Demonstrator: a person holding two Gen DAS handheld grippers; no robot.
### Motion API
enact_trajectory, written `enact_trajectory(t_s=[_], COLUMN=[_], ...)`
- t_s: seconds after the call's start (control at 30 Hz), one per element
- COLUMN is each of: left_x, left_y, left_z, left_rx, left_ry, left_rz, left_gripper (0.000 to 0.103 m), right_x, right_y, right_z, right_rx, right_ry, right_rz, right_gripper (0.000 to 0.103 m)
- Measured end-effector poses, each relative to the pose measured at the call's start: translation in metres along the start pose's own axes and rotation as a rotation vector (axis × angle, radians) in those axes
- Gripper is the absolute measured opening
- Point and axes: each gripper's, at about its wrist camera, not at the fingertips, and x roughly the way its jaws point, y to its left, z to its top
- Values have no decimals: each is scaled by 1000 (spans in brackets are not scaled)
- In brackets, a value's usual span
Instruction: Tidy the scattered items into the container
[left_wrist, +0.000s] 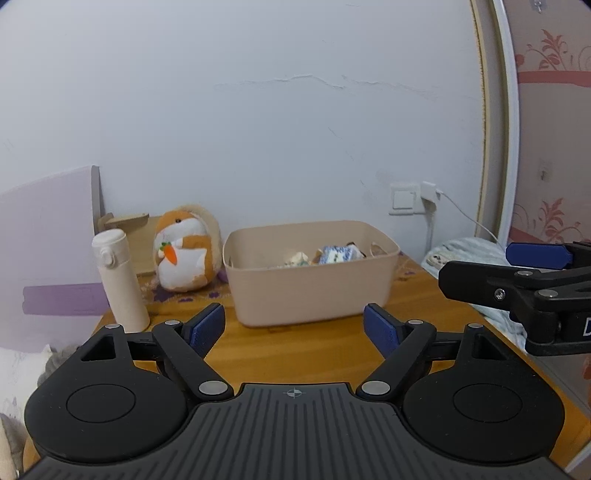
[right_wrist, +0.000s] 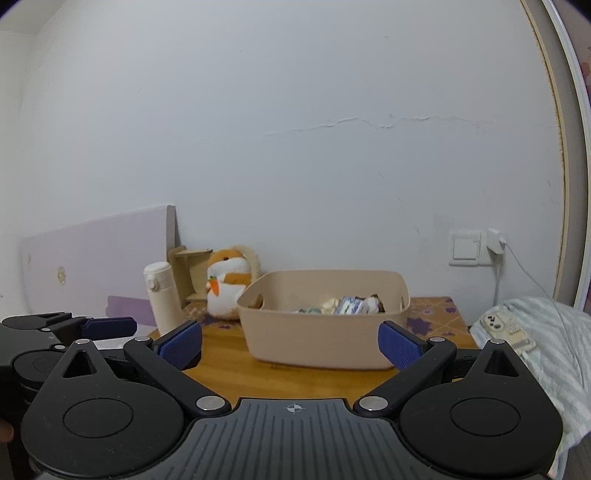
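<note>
A beige plastic bin (left_wrist: 310, 288) stands on the wooden table (left_wrist: 295, 350); it also shows in the right wrist view (right_wrist: 321, 332). Inside lie small items, among them a blue-and-white packet (left_wrist: 338, 254) (right_wrist: 351, 305). My left gripper (left_wrist: 294, 328) is open and empty, held in front of the bin. My right gripper (right_wrist: 290, 345) is open and empty, also short of the bin. The right gripper shows at the right edge of the left wrist view (left_wrist: 524, 273); the left gripper shows at the left edge of the right wrist view (right_wrist: 74, 328).
A cream flask (left_wrist: 120, 280) (right_wrist: 162, 299) and an orange-and-white plush hamster with a carrot (left_wrist: 184, 253) (right_wrist: 229, 286) stand left of the bin. A wall socket with a charger cable (left_wrist: 428, 195) is behind. A bed with a power strip (right_wrist: 509, 328) lies to the right.
</note>
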Motion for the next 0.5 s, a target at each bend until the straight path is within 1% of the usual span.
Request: enact_trajectory(t_s=[0.17,0.3,0.5], left_x=[-18,-34,-56], left_y=[-6,-12,-20], left_z=[-13,-23,-38], left_rx=[19,16,4], left_ry=[9,16,25], left_rz=[-10,-20,-35], left_gripper=[84,84,84], right_x=[-19,-32,-57], right_y=[8,8,6], right_z=[-13,-21,-29], right_rx=[-31,-11,10], right_ry=[12,27,0], right_rz=[-23,-23,-54], right_gripper=[103,103,103])
